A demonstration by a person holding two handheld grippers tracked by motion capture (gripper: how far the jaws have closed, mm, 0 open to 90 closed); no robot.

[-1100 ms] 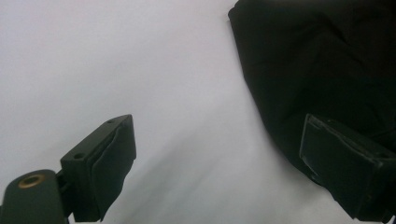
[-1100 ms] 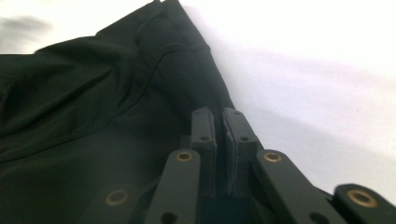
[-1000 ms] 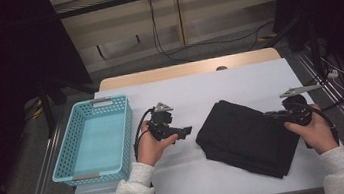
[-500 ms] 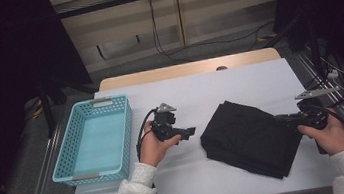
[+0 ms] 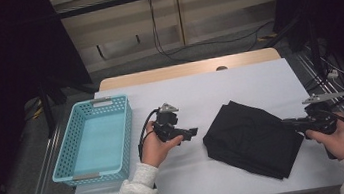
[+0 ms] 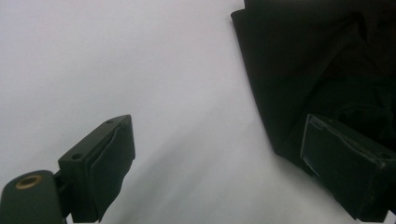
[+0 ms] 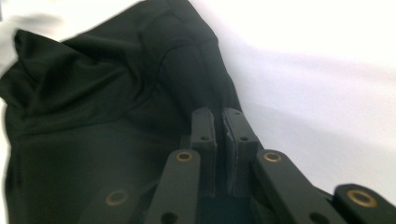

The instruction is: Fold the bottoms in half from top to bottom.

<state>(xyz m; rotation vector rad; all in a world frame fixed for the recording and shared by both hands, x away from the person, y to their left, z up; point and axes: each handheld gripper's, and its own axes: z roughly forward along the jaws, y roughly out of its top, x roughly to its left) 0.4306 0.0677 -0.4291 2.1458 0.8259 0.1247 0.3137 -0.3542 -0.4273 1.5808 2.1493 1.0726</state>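
Centrally on the white bench (image 5: pixel 239 85) lies a folded black cloth (image 5: pixel 251 138), with a light blue basket (image 5: pixel 96 140) standing well apart at the left edge. The right tool (image 5: pixel 290 122) meets the cloth's right edge; in the right gripper view its jaws stand nearly together, pinching a fold of the black fabric (image 7: pixel 93 107) between the pads. The left tool (image 5: pixel 192 132) hovers just beside the cloth's left edge, its jaws spread wide and holding nothing, one jaw over the cloth's (image 6: pixel 303 70) border.
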